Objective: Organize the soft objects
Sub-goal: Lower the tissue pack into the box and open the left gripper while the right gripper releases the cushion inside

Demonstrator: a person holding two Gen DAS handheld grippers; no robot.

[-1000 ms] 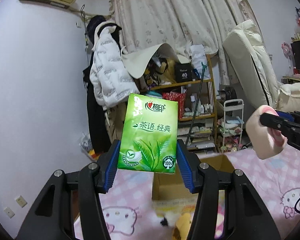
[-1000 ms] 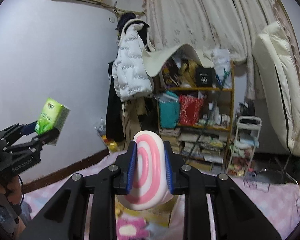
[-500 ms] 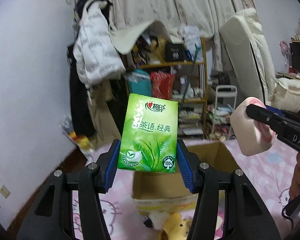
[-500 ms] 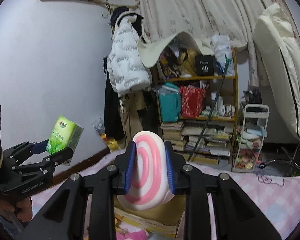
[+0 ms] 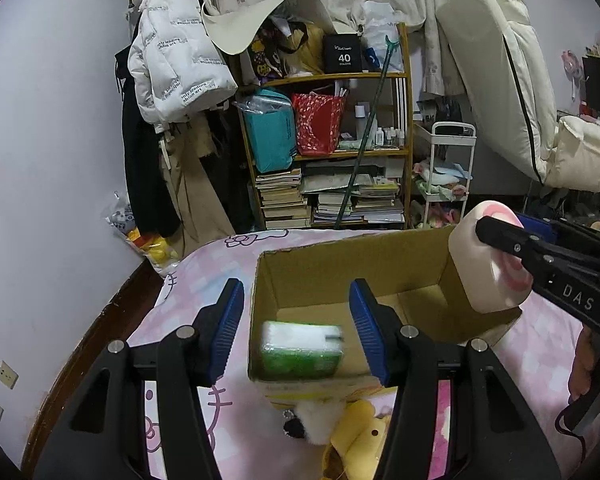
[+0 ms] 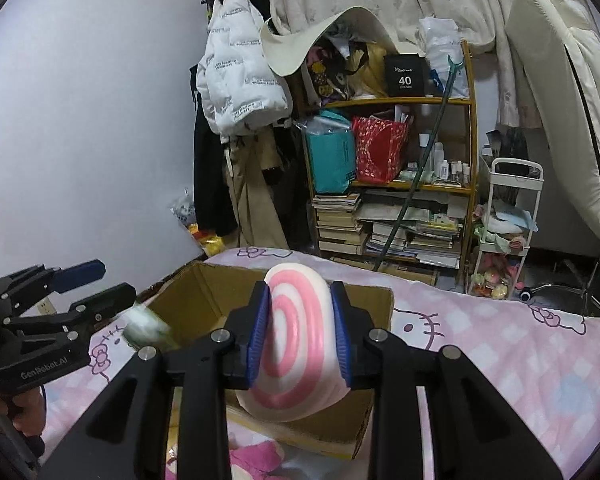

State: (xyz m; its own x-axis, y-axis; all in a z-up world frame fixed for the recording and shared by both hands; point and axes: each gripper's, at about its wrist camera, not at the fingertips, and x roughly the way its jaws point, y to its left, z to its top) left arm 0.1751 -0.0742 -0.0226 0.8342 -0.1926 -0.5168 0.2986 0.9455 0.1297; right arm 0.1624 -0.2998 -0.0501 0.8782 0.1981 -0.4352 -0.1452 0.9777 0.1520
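- Now our left gripper (image 5: 296,330) hangs over the near end of the cardboard box (image 5: 340,268), its blue pads spread apart with nothing pressed between them.
- Below and between those pads we see the green tissue pack (image 5: 301,350), blurred, inside the box near its front wall and touching neither pad.
- Our right gripper (image 6: 300,330) clamps the pink-and-white swirl cushion (image 6: 298,344) above the same box; the jaws are opening, yet both pads touch the cushion's sides.
- Just in front of the box, on the pink bedsheet (image 5: 204,276), lie a yellow plush (image 5: 360,436) and a white furry toy (image 5: 312,420).
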